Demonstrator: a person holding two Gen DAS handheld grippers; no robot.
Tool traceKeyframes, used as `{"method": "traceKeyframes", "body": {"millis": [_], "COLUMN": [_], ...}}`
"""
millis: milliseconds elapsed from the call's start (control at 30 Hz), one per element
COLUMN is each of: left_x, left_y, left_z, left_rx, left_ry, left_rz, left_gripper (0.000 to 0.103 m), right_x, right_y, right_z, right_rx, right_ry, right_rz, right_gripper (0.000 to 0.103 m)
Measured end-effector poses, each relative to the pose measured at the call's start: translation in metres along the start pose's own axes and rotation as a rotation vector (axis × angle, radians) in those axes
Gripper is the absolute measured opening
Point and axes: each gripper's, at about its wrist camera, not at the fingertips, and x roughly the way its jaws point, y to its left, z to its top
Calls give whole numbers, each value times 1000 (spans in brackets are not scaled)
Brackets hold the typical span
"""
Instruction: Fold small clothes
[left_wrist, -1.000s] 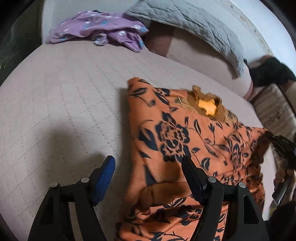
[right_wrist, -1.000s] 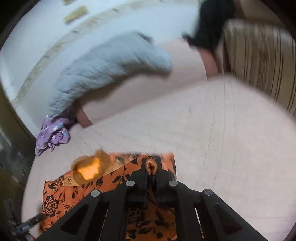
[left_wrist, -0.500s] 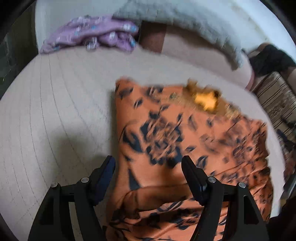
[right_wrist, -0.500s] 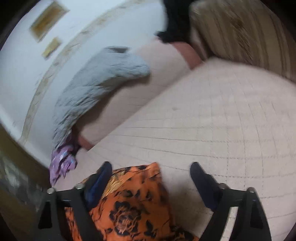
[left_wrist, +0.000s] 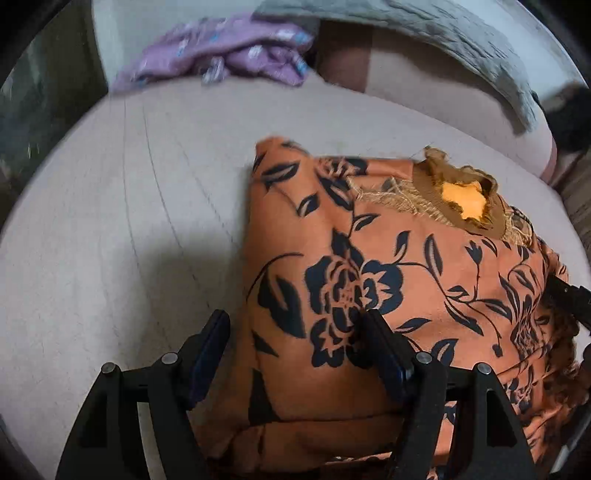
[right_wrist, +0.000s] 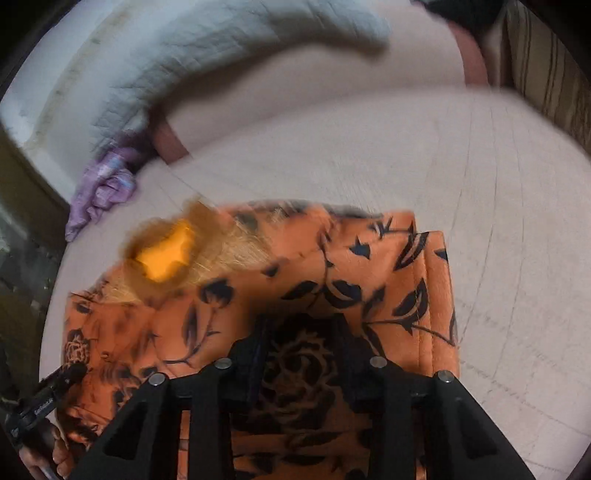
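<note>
**Q:** Surface and room?

**A:** You work over a pale pink quilted bed cover (left_wrist: 122, 221), stitched in a grid and taut. At its far edge lie a crumpled purple garment (left_wrist: 229, 55) and a grey quilted pillow (left_wrist: 461, 33), which leans on a plain pink bolster (left_wrist: 424, 85). Striped upholstery (right_wrist: 546, 66) stands past the right corner. The right wrist view is motion-blurred, so detail there is poor.

**Q:** Where is the piece?

**A:** The orange floral top (left_wrist: 369, 258) lies flat on the cover, near you. Its neck opening (left_wrist: 461, 199) is at the far side and shows a yellow lining and a frayed gold trim. Its left edge is folded over. A stitched hem runs down its right edge.

**Q:** Tool state?

**A:** Your left gripper (left_wrist: 295, 317) stands wide and grasps nothing. 1 finger is over bare cover and the other over the cloth, so the 2 straddle the top's left edge. Your right gripper (right_wrist: 303, 325) has just been closing its jaws. They stand part-way apart above the dark rose print, with cloth showing in the gap. I see no pad pressing on the fabric, though shadow hides the tips.

**Q:** Anything else?

**A:** Each gripper shows at the margin of the other's view, at opposite sides of the top. Part of your hand (right_wrist: 44, 454) shows at the lower left of the right wrist view.
</note>
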Motion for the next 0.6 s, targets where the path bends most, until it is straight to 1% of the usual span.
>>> {"method": "traceKeyframes", "body": {"millis": [67,100,133,200,233,267,300,367,433,467,500,533,567,600], "left_x": [-6,-10,-14,-20,-24,-26,-27,-23,-18,-14,-11,-9,-11,-15], "left_y": [6,7,7,4,-2,-7,-14,-21,-24,-27,-29,-25,-22,-18], "left_z": [3,4,5,5,4,3,1,-1,-2,-4,-6,-7,-7,-8], "left_rx": [-24,-28,-26,-11,7,24,42,65,78,98,118,118,99,83], "left_ry": [-14,-35,-49,-65,-77,-86,-96,-83,-65,-54,-39,-36,-38,-43], "left_rz": [-3,-2,-7,-46,-85,-92,-81,-56,-35,-2,34,38,24,14], "left_gripper": [76,76,76,76,76,76,76,77,77,77,77,77,77,77], "right_x": [-6,-12,-20,-33,-37,-39,-40,-31,-5,8,20,19,15,10], "right_y": [2,4,5,11,15,20,27,40,52,56,60,67,72,75], "right_z": [5,5,6,5,4,2,-1,-6,-14,-19,-24,-26,-26,-25], "right_rx": [-2,6,23,16,3,-12,-35,-72,-67,-73,-88,-128,-153,-162], "right_ry": [-15,-23,-60,-101,-110,-112,-108,-76,26,86,132,98,88,94], "right_rz": [0,8,60,137,167,192,218,242,277,278,249,212,198,205], "right_gripper": [36,39,40,40,40,40,40,40,40,40,39,38,38,40]}}
